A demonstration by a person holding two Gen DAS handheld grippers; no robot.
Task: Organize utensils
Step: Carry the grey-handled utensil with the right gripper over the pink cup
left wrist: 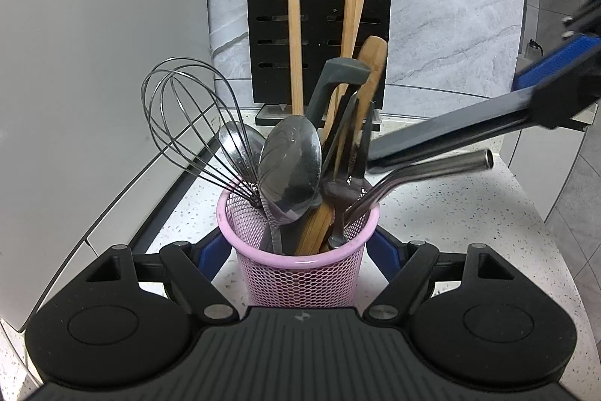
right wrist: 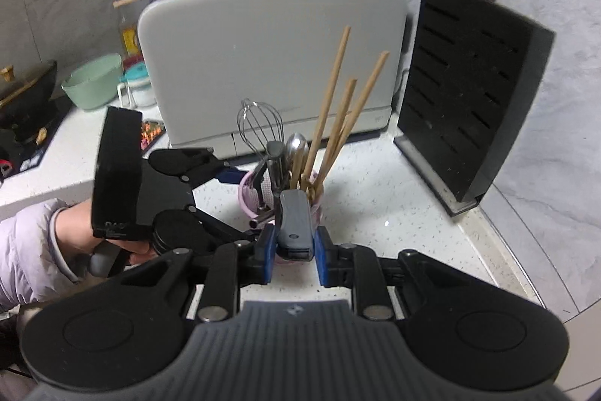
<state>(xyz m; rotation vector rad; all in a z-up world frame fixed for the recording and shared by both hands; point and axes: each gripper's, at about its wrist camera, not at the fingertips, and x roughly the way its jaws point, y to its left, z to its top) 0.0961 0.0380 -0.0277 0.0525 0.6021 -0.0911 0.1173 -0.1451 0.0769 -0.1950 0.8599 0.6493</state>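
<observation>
Far left, a white appliance (left wrist: pixel 94 81) is seen standing on the speckled countertop (left wrist: pixel 450 232). In the right wrist view a sleeve (right wrist: pixel 26 250) and hand (right wrist: pixel 75 232) are seen on the left gripper (left wrist: pixel 298 262). Its blue pads are pressed on both sides of the pink mesh cup (left wrist: pixel 300 277), which stands upright on the countertop just beside the appliance.

Inside the cup, from the left, are packed:
- a wire whisk (left wrist: pixel 180 123)
- a large spoon (left wrist: pixel 291 168)
- a gray handle (left wrist: pixel 338 77)
- wooden chopsticks (left wrist: pixel 295 17)
- forks (left wrist: pixel 357 153)
- a bent metal straw (left wrist: pixel 432 168), leaning out right

A black slotted block (left wrist: pixel 315 6) is seen upright behind the cup.

At far right of the left wrist view, the right gripper (right wrist: pixel 295 247) shows blurred, off to the side of the cup. In its own view its jaws are set narrowly apart, with the gray handle seen in the gap. Whether the handle is pinched cannot be told.
</observation>
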